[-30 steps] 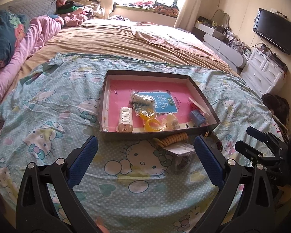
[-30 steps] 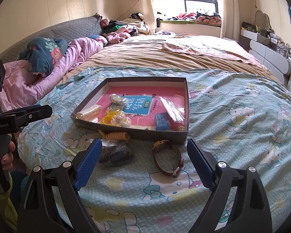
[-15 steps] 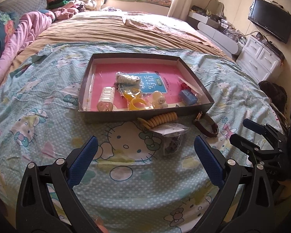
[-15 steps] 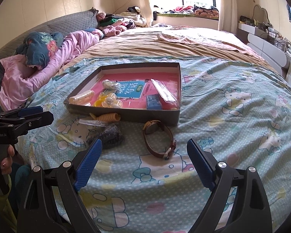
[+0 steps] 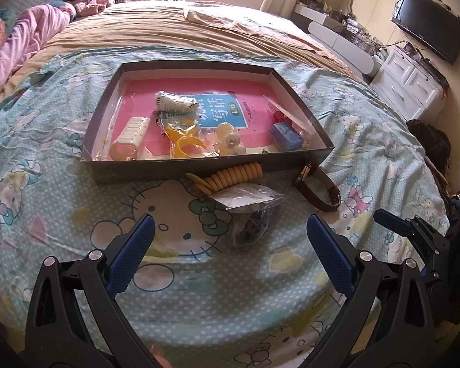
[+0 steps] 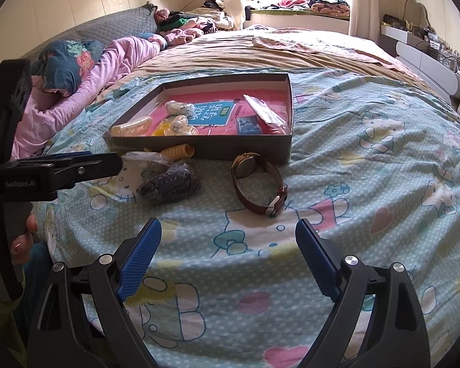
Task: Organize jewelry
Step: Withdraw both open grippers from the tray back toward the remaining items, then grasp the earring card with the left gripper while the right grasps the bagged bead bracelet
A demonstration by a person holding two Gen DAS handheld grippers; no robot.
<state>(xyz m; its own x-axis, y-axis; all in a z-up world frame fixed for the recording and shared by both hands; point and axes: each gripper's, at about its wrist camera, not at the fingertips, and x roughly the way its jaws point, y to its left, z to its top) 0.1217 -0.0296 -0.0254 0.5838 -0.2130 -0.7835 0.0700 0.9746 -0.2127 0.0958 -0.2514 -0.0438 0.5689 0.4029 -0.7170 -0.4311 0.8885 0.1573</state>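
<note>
Both claws are coming down and closer to the bed edge versus a second back; tray and loose items are sitting larger in both views. Left claw (image 5: pixel 228 247) is released, jaws wide, nothing between them, lining up on the clear bag of dark beads (image 5: pixel 250 214). Right claw (image 6: pixel 228 253) is also released and empty, facing the brown-strap watch (image 6: pixel 257 181).

Loose pieces are lying on the Hello Kitty sheet (image 5: pixel 61 208) just in front of the cardboard tray (image 5: pixel 199 170): the yellow coil hair tie (image 5: pixel 230 176) is touching the tray's near wall, the bag is just beside it, and the watch is off the tray's right corner. Tray is already holding a hair clip, yellow rings and a small blue box (image 5: pixel 285 133).

Judging the step as approach-to-pick. For the watch, pinching across the strap loop looks better than the case. For the bag, gripping the bunched plastic top, since the soft bedding is giving under pressure.
</note>
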